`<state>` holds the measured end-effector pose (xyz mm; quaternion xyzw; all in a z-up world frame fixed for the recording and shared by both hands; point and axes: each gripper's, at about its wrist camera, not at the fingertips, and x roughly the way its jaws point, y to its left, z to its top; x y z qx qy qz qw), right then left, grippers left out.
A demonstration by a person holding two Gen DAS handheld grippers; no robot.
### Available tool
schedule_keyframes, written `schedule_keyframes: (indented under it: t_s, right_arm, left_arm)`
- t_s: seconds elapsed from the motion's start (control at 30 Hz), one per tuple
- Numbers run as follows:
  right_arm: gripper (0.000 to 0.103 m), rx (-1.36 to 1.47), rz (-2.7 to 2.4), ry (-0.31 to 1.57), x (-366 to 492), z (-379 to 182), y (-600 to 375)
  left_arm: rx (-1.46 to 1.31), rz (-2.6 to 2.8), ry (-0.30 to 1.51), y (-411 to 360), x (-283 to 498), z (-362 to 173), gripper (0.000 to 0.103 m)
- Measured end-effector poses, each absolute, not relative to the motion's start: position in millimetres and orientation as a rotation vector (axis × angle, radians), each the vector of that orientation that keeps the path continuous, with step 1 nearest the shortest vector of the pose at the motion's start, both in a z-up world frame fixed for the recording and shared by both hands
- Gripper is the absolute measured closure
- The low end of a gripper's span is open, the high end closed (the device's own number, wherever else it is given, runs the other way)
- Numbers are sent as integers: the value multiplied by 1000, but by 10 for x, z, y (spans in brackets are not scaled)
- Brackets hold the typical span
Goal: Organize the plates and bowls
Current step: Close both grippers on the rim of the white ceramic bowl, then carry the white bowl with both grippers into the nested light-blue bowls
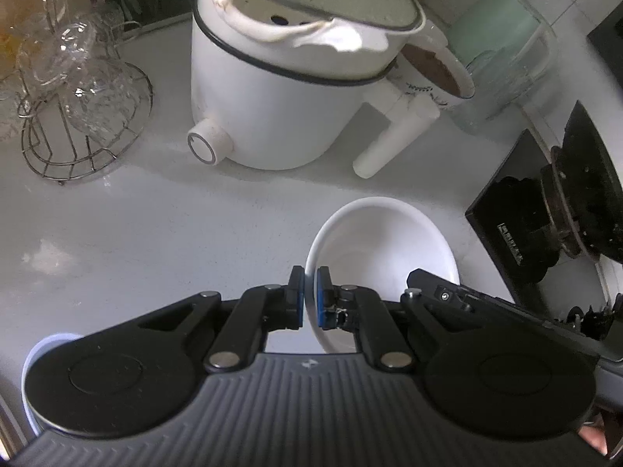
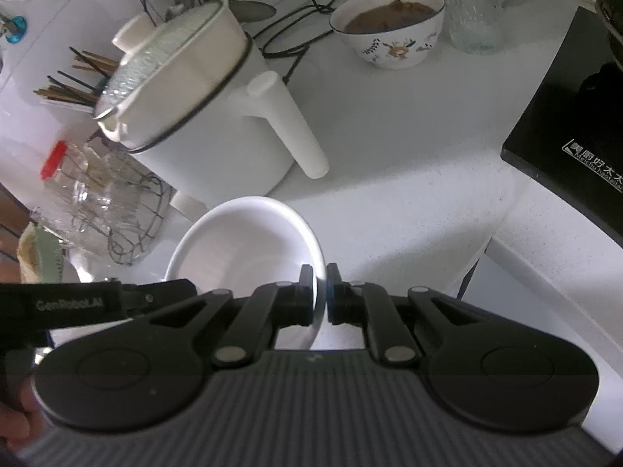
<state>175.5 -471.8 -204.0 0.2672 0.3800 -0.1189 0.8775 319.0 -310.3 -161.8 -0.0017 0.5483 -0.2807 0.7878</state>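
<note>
The left gripper (image 1: pixel 310 296) is clamped on the near-left rim of the white bowl (image 1: pixel 383 241), and the right gripper (image 2: pixel 319 294) pinches the opposite rim, probably to carry it steadily. The bowl hangs between both, mouth up and tilted slightly; being round, it has no long axis. The cooker (image 1: pixel 280 89) stands beyond on the counter (image 1: pixel 136 233).

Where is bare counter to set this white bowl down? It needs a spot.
Free: the white counter between the wire rack of glasses and the white electric pot. Crowded: behind the pot, around the floral bowl.
</note>
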Motion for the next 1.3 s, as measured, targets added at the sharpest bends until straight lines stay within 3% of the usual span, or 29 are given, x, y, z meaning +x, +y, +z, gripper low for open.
schedule_keyframes:
  t_s: [0.93, 1.3]
  right_arm:
    - [94, 537, -137, 766, 1664, -1414, -4287]
    - [94, 482, -2, 779, 1878, -1330, -3873]
  left_arm:
    - [-117, -570, 1146, -2452, 3025, -878, 96]
    - [-220, -427, 1074, -1813, 2920, -766, 96]
